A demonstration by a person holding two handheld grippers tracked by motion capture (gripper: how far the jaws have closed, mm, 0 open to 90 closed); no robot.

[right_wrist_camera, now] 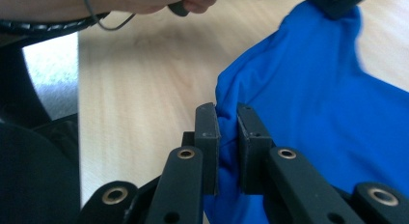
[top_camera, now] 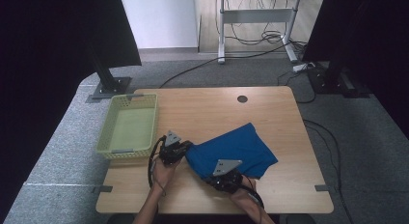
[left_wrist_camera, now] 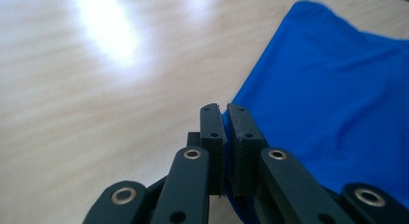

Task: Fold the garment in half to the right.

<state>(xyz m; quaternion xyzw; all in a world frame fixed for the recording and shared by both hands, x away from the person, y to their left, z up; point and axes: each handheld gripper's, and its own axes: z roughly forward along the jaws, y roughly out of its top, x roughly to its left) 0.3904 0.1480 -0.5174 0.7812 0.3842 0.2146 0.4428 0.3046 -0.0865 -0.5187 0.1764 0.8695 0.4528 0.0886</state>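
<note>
A blue cloth (top_camera: 236, 149) lies folded on the wooden table (top_camera: 202, 113), its near-left edge lifted. My left gripper (top_camera: 185, 147) pinches the cloth's left corner; in the left gripper view its jaws stand together with a thin strip of the blue cloth (left_wrist_camera: 337, 103) between the pads (left_wrist_camera: 243, 132). My right gripper (top_camera: 219, 173) holds the cloth's near edge. In the right gripper view a bunched fold of the cloth (right_wrist_camera: 308, 98) sits squeezed between the two pads (right_wrist_camera: 208, 127). The left gripper (right_wrist_camera: 337, 2) shows farther off, at the cloth's far corner.
A pale green plastic basket (top_camera: 129, 126) stands at the table's left edge with nothing in it. A round cable hole (top_camera: 242, 99) sits near the far edge. Black stands and floor cables lie beyond the table.
</note>
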